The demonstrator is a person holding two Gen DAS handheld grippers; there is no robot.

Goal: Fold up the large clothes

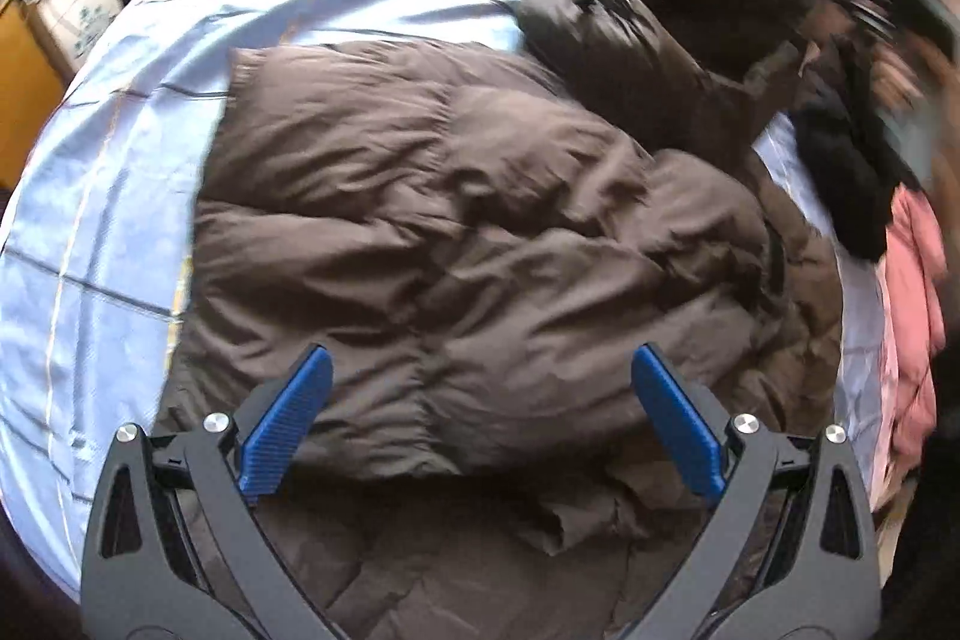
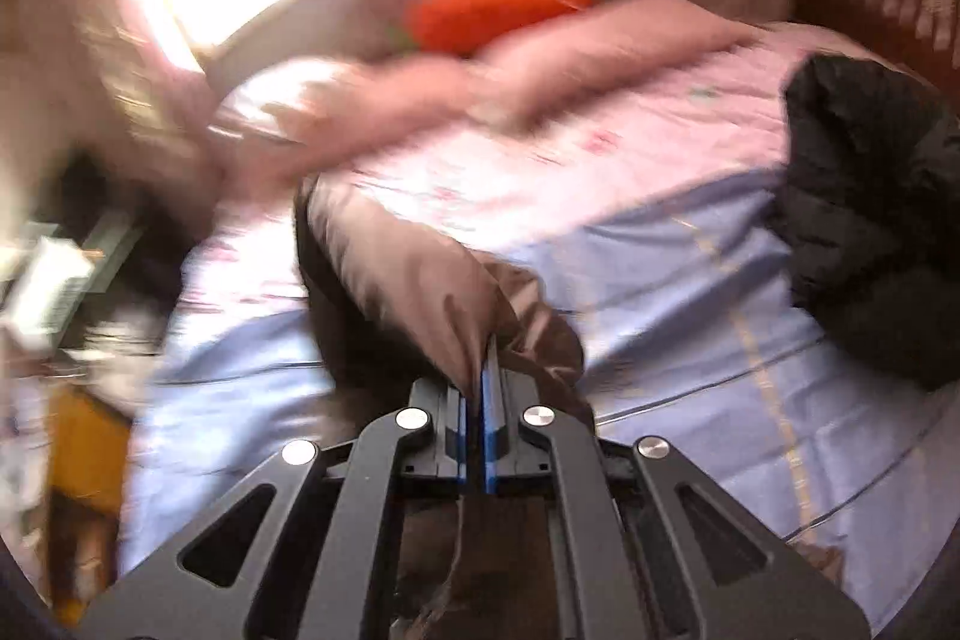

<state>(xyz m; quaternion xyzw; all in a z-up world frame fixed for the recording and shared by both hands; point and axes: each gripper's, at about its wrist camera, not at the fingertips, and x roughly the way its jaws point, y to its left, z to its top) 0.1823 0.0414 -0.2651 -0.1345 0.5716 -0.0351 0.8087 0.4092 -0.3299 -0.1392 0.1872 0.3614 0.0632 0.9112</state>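
Pinching brown puffer jacket (image 2: 432,280) fabric in right claw (image 2: 483,370), left claw (image 1: 480,388) spread above jacket

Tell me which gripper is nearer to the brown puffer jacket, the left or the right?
Right. The right gripper is shut on a fold of the brown puffer jacket, so it touches it. The left gripper is open above the jacket's body, gripping nothing.

Strong daylight blown out at top of right view, heavy motion blur there, fisheye-curved edges, left view mostly sharp
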